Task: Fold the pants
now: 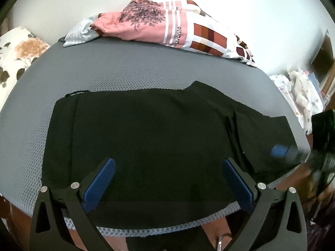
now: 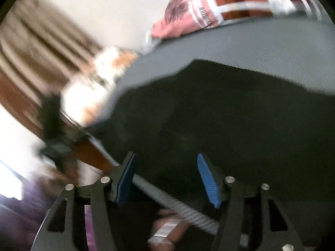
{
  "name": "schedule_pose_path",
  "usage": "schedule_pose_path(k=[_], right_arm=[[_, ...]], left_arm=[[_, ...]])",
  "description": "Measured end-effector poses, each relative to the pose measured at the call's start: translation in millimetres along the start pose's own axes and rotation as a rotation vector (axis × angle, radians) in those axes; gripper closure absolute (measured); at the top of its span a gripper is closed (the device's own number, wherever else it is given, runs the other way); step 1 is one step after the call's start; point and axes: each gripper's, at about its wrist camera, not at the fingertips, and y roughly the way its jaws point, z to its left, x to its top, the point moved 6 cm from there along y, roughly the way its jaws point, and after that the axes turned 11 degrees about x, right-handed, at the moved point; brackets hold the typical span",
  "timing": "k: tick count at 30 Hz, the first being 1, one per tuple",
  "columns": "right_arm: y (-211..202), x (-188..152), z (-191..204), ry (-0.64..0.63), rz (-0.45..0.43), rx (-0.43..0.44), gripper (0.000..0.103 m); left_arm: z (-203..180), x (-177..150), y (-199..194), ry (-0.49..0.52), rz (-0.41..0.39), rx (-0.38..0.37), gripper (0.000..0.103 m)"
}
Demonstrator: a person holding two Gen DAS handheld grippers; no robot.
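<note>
Hovering with its 2 blue-padded fingers spread wide, the left tongs point(image 1: 167, 165) hold nothing above the near edge of black pants point(image 1: 146, 138). The right tongs point(image 2: 165, 165) also stand parted and empty, over the pants' right end near the tabletop's corner; that view is blurred. The pants lie flat, folded lengthwise, across the near half of a grey mesh-covered tabletop point(image 1: 125, 71), with one narrower folded part at the right. A pink and white patterned cloth point(image 1: 167, 29) is heaped at the far edge.
</note>
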Motion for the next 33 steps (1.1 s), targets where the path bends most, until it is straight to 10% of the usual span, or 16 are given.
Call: schedule_pose_path(k=[6, 19, 27, 33], right_arm=[[-103, 24, -50, 0.088, -0.239, -0.182, 0.058], [-26, -8, -20, -0.032, -0.025, -0.117, 0.072], [36, -28, -2, -0.235, 0.188, -0.228, 0.073], [1, -11, 5, -0.130, 0.050, -0.119, 0.072]], left_arm=[[-4, 0, -1, 0.000, 0.004, -0.016, 0.002], [-23, 0, -16, 0.114, -0.069, 0.028, 0.002], [82, 11, -36, -0.114, -0.069, 0.208, 0.002], [167, -8, -18, -0.161, 0.043, 0.152, 0.005]])
